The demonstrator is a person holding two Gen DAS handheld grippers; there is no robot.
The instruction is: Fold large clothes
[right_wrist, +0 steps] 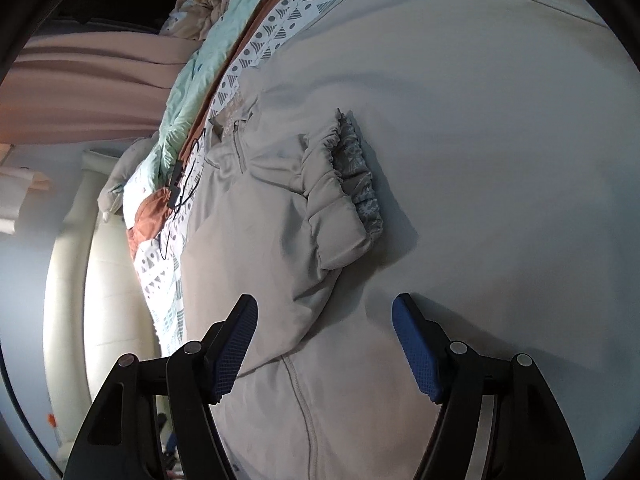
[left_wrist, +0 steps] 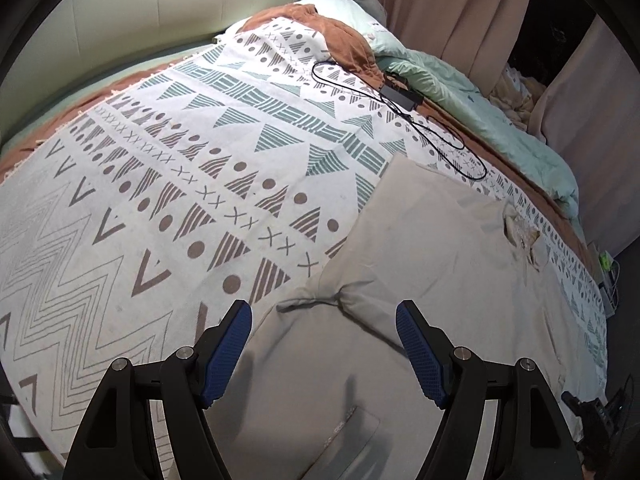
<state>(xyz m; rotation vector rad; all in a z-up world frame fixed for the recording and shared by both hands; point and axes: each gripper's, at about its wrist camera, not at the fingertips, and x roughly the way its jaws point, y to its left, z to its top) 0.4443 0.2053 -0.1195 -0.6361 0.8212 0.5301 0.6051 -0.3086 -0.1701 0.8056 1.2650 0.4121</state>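
Beige jacket (right_wrist: 440,128) spread flat on patterned blanket (left_wrist: 180,184), no legible label or writing, one sleeve (right_wrist: 332,200) folded across chest showing printed cuff lining, zip collar toward black cable (left_wrist: 400,96); left gripper (left_wrist: 324,356) and right gripper (right_wrist: 325,354) above jacket, jaws apart, holding nothing.

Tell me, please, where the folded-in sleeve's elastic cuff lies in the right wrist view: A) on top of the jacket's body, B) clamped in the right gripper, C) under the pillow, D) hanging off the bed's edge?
A: the gathered cuff rests on the beige jacket, ahead of the open right gripper.
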